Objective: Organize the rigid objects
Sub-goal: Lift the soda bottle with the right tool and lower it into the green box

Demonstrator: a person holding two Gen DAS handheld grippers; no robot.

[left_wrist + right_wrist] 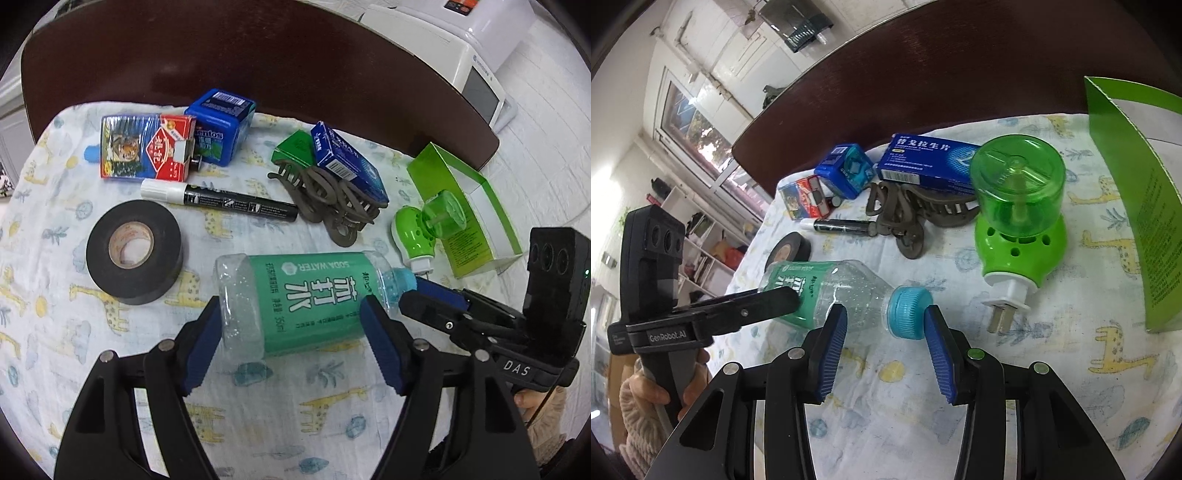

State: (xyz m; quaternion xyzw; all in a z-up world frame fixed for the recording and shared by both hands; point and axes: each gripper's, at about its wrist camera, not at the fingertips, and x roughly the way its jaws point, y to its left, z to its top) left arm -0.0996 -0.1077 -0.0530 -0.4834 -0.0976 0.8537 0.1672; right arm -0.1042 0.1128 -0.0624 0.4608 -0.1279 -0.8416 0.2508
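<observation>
Beside the tape (135,251), the bottle (295,302) lies flat on the tabletop (258,406); left claw (291,332) spread around its body, right claw (886,325) spread around its cap (910,312). Next, seemingly: closing both to lift it.

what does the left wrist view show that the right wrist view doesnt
Only the left wrist view shows the white appliance beyond the table and the green wedge-shaped box beside the hair clips.

Only the right wrist view shows the window, the shelves, and the mosquito plug's metal prongs clearly.

Both show the soda water bottle lying on the giraffe cloth, the left gripper open around its body, the right gripper open around its blue cap, the black tape roll and the marker.
</observation>
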